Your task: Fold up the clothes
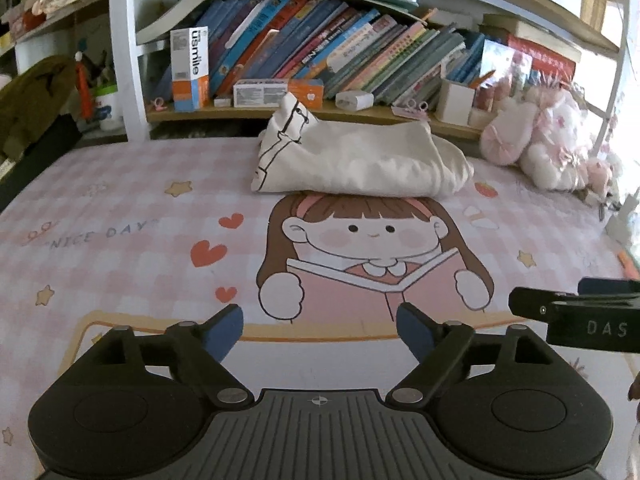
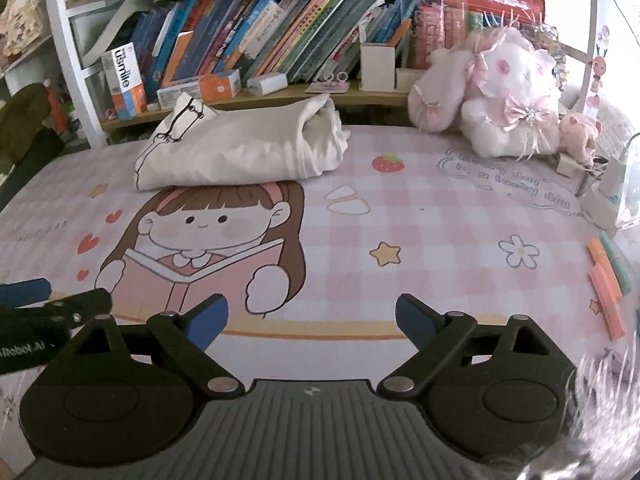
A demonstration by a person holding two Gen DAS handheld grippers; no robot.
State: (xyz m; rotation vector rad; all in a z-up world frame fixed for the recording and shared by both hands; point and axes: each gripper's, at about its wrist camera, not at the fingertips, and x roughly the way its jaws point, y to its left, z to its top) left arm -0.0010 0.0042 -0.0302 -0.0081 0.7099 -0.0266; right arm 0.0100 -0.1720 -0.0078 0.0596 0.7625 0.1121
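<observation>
The printed desk mat [image 1: 120, 208] lies bare in front; the cream garment [image 1: 360, 160] sits bundled at its far edge, below the bookshelf [image 1: 320, 60]. The left gripper [image 1: 320, 332] and right gripper [image 2: 312, 320] hang empty, jaws apart, well short. The loose roll could unravel if disturbed.

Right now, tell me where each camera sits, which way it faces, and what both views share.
Left wrist: on the left gripper, facing forward and down over the desk mat to the folded cream garment; the right gripper shows at its right edge.
Right wrist: on the right gripper, same heading, garment up left; the left gripper shows at its left edge.
Shared: garment, mat, bookshelf, plush toy.
</observation>
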